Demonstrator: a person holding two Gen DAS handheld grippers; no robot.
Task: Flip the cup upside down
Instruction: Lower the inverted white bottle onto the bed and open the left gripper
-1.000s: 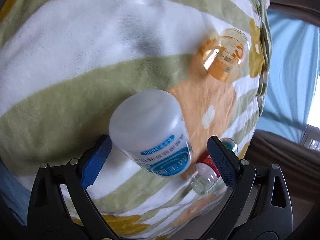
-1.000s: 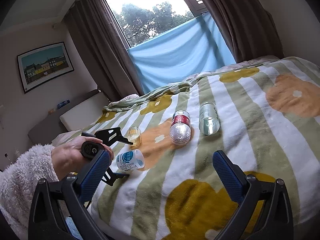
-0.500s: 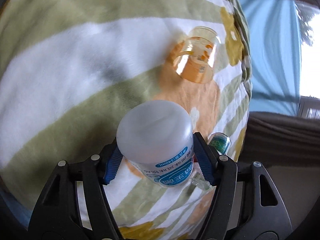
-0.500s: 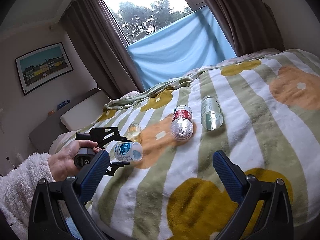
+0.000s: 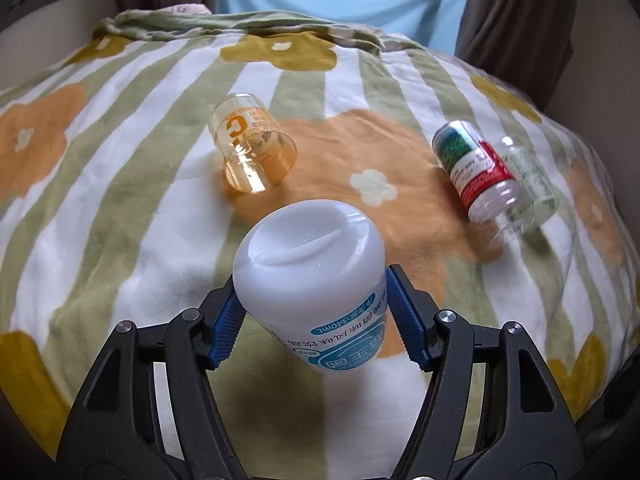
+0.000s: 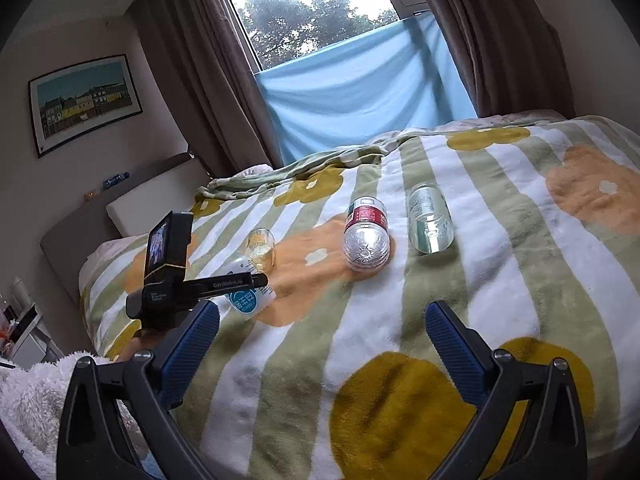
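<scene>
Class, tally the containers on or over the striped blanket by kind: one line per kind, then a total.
White cup, clamped in the left hand-held gripper: 1
Orange see-through cup, lying on its side: 1
Clear bottles lying down, red-labelled bottle and plain clear bottle: 2
Total: 4

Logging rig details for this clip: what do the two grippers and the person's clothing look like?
Both the left gripper and the right gripper have black skeletal frames with silver screws and blue ribbed pads on the jaws. A fluffy white sleeve shows at the lower left.
</scene>
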